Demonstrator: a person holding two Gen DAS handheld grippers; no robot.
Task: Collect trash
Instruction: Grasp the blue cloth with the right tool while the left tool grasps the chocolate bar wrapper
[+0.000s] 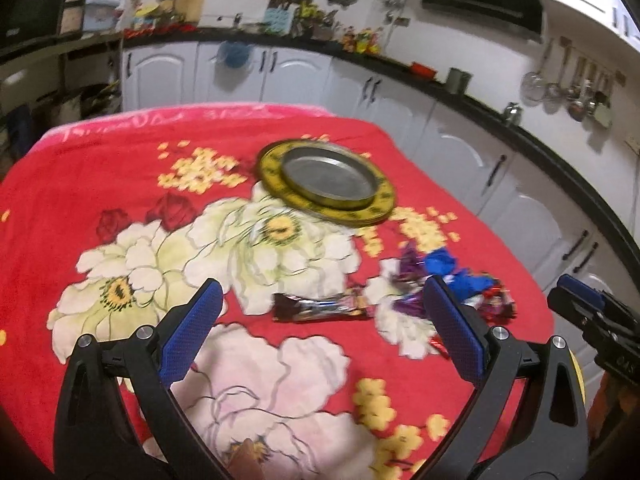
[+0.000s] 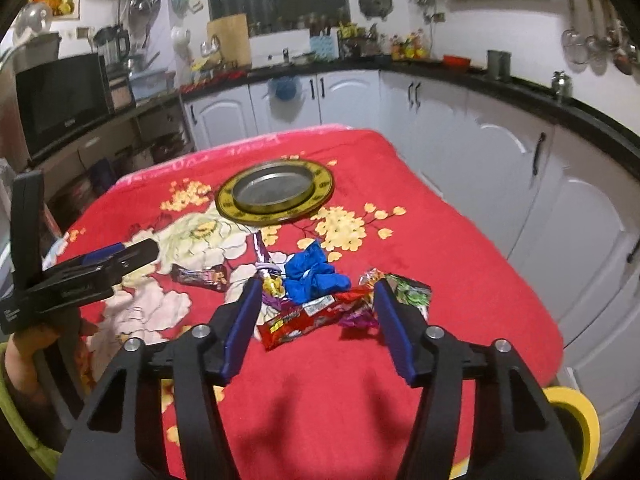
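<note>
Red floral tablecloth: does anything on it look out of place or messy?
Yes. Crumpled trash lies loose near its right edge: a red snack wrapper, a crumpled blue plastic piece, a green foil wrapper and a dark candy-bar wrapper. The round yellow-rimmed metal tray sits empty; neither gripper holds anything.

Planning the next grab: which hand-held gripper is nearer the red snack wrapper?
Right. The right hand-held gripper hovers open directly over the red snack wrapper; the left hand-held gripper sits off to its left, open.
</note>
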